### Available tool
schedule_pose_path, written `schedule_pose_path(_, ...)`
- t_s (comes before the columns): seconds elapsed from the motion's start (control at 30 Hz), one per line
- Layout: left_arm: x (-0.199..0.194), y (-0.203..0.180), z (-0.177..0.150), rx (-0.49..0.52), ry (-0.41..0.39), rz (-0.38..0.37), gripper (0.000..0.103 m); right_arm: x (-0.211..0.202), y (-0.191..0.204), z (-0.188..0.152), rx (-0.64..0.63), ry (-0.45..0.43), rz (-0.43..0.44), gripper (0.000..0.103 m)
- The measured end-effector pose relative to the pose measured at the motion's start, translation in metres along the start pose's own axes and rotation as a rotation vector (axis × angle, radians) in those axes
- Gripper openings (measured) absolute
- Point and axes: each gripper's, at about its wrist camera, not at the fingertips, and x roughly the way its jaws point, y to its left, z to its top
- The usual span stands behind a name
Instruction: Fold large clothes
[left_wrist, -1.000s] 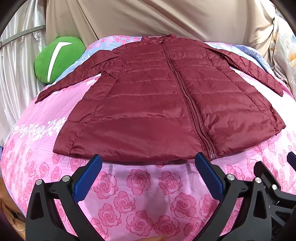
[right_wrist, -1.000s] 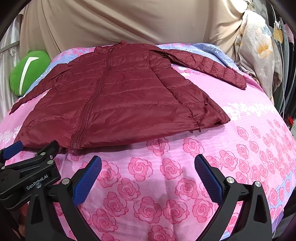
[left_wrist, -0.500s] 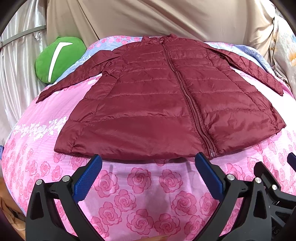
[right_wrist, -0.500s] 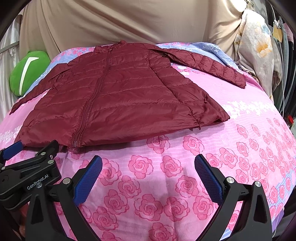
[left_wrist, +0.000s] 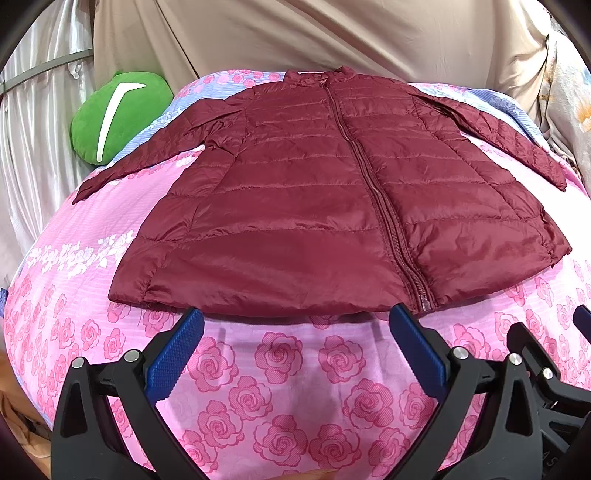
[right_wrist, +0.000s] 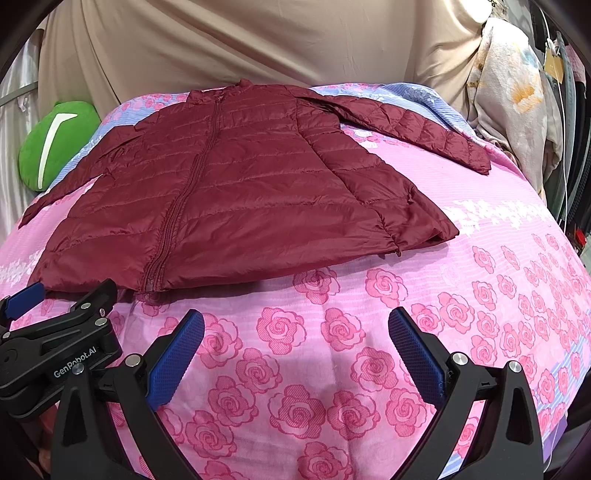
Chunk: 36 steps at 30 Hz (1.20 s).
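A dark red quilted jacket (left_wrist: 314, 199) (right_wrist: 229, 192) lies flat and zipped on the pink rose-print bedspread (left_wrist: 280, 387) (right_wrist: 498, 229), collar far, hem toward me, both sleeves spread outward. My left gripper (left_wrist: 295, 325) hovers open just short of the hem, left of the zip's lower end, nothing between its blue pads. My right gripper (right_wrist: 295, 328) is open over bare bedspread, in front of the jacket's right half. The left gripper's body (right_wrist: 55, 347) shows at the lower left of the right wrist view.
A green plush cushion (left_wrist: 118, 114) (right_wrist: 51, 144) sits at the bed's far left. A beige cloth backdrop (left_wrist: 314, 37) hangs behind the bed. Pale floral fabric (right_wrist: 517, 103) hangs at the far right, beside cables. The bed's front and right edges drop away.
Both grippers have crept slightly forward toward the jacket's hem. Both stay open and the jacket has not moved.
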Motion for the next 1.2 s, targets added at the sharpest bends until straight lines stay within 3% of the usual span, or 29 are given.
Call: schedule_pose_path(1.2,-0.0010,0.0024,-0.0025,0.001,0.011,0.001,0.098,0.0072,-0.0032,-0.0056,0.005,0.023,0.000,0.098)
